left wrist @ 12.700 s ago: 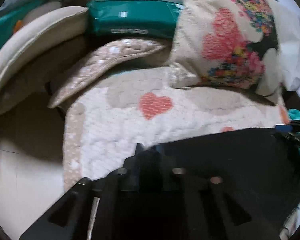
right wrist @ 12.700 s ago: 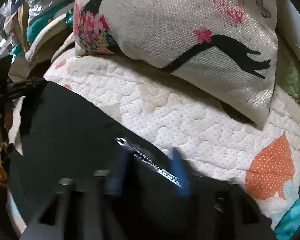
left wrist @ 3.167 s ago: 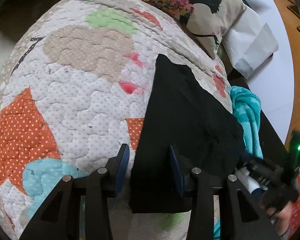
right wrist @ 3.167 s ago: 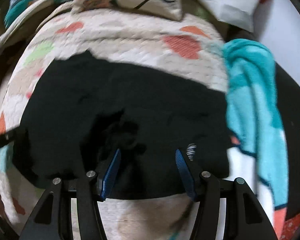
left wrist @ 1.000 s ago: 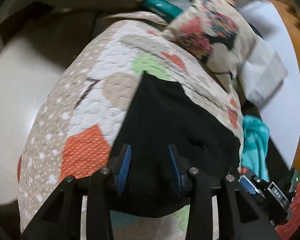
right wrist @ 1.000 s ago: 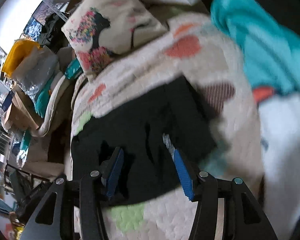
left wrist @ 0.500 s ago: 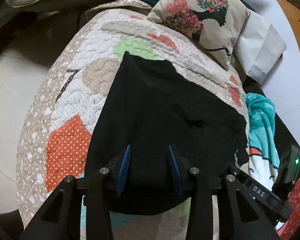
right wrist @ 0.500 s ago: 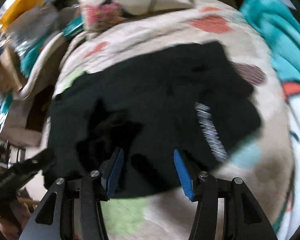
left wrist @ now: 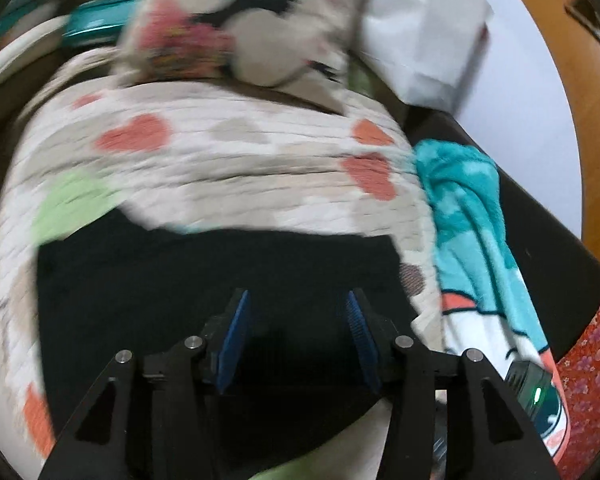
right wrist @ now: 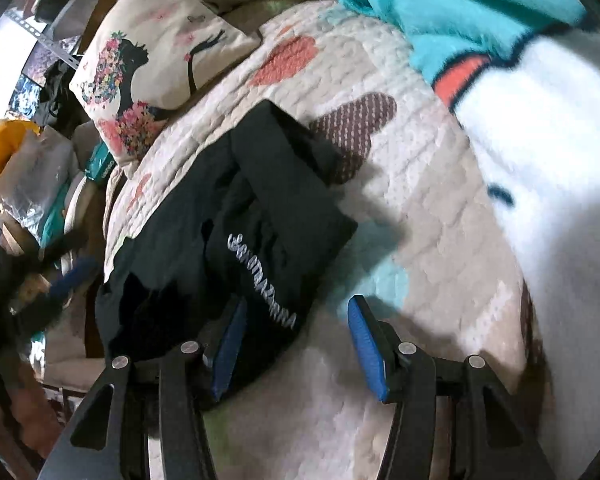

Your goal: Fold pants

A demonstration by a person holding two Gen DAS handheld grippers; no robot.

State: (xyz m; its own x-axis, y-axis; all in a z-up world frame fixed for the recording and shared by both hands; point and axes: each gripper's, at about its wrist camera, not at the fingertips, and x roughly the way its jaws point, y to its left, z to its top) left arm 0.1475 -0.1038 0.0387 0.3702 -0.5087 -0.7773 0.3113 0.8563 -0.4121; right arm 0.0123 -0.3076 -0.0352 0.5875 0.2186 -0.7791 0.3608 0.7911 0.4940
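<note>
The black pants [left wrist: 148, 280] lie folded on the patterned quilt [left wrist: 240, 152]. In the left wrist view they fill the lower half of a blurred picture. My left gripper [left wrist: 296, 296] hovers over them with its jaws opening; the blue pads [left wrist: 236, 332] stand apart and press on nothing. In the right wrist view the pants [right wrist: 260, 184] show white lettering [right wrist: 260, 276] near their front corner. My right gripper [right wrist: 297, 300] stands open over that corner. Its left pad [right wrist: 230, 340] is over the cloth and its right pad over bare quilt [right wrist: 420, 208].
A flowered cushion [left wrist: 228, 28] [right wrist: 140, 80] rests at the quilt's far end, with a white bag [left wrist: 428, 36] beside it. A teal and white blanket [left wrist: 468, 208] [right wrist: 460, 12] lies along the right. Bags and clutter [right wrist: 28, 168] crowd the left.
The left gripper has swung and rolled, so the pants now stretch across its view, and its jaws have widened. The right gripper has sunk toward the lettered corner, jaws unchanged.
</note>
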